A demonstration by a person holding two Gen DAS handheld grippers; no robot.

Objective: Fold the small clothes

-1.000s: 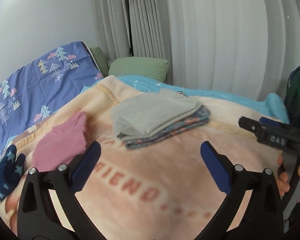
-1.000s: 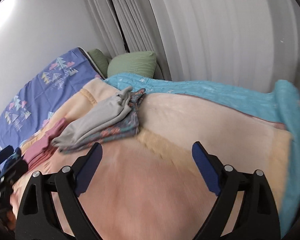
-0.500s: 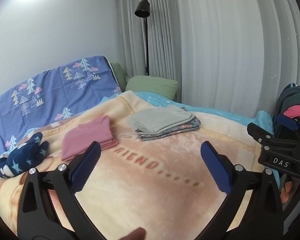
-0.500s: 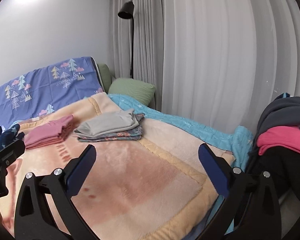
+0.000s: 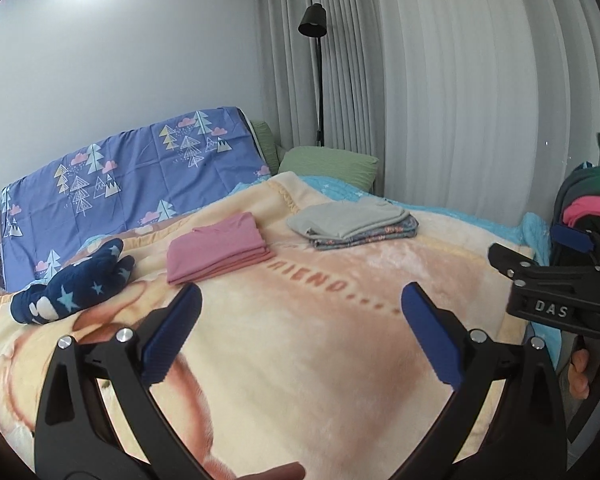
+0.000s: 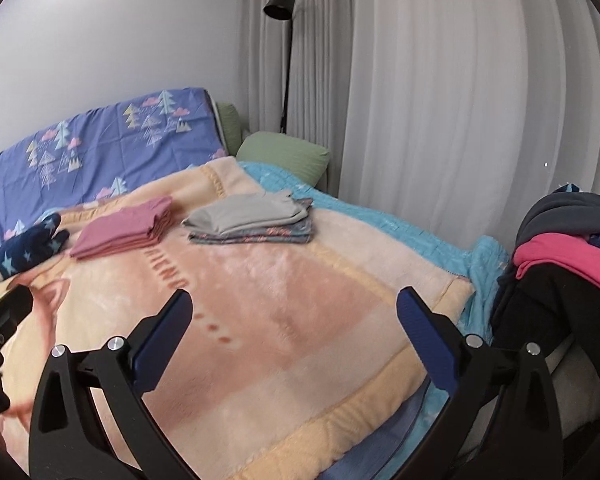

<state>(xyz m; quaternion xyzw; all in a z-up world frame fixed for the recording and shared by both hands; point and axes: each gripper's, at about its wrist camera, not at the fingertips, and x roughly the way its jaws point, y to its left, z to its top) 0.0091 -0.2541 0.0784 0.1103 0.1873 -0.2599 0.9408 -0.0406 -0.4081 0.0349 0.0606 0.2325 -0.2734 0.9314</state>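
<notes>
Bed [image 5: 340,360] under a peach blanket [image 6: 300,320]. Unfolded clothes pile [image 6: 560,256] off its right edge. Toward the far edge, a folded grey-topped stack [image 5: 352,222] and a folded pink stack [image 5: 218,248] sit side by side, with a navy star-print garment [image 5: 76,280] at the left edge. My left gripper [image 5: 300,332] and right gripper [image 6: 292,332]: fingers spread wide, holding and touching nothing.

A home bedroom: a bed [image 5: 480,236] stood under a peach blanket [image 5: 300,340], green pillows [image 5: 328,162] at its head, a floor lamp [image 5: 313,20] and pale curtains [image 5: 440,80] behind.
</notes>
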